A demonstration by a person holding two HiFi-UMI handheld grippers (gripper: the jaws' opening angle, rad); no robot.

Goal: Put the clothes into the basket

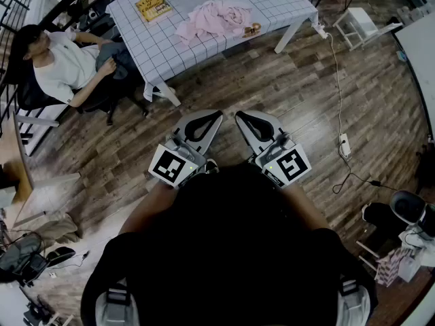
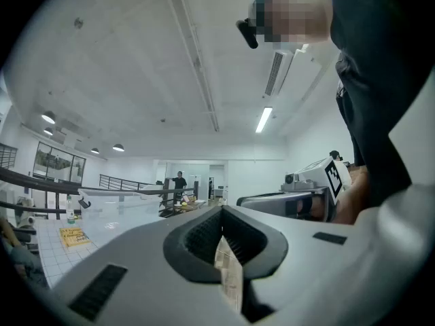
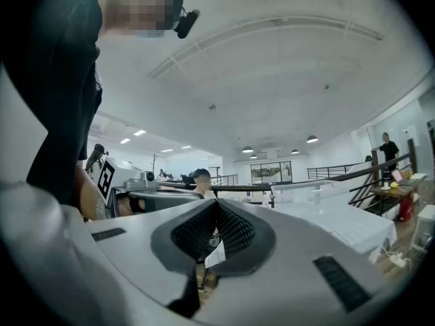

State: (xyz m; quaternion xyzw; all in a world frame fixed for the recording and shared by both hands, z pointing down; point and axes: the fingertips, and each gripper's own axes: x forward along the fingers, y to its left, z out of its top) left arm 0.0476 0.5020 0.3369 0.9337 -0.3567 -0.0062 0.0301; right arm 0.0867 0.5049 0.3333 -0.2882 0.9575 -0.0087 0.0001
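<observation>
Now, left gripper: is hovering at centre frame, jaws sitting together, gripping nothing.
Right gripper: is hovering just beside it, jaws sitting together too, empty.
Pink clothes: are lying heaped on the checked table, top centre, well apart from both grippers.
Yellow book: is lying left of the clothes.
Seated person: is sitting upper left.

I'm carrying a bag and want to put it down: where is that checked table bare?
The table is bare at its right end, past the pink clothes, and at its left end, nearer than the yellow book. The middle is crowded by the clothes and a small brown object; a seated person blocks the left side.
</observation>
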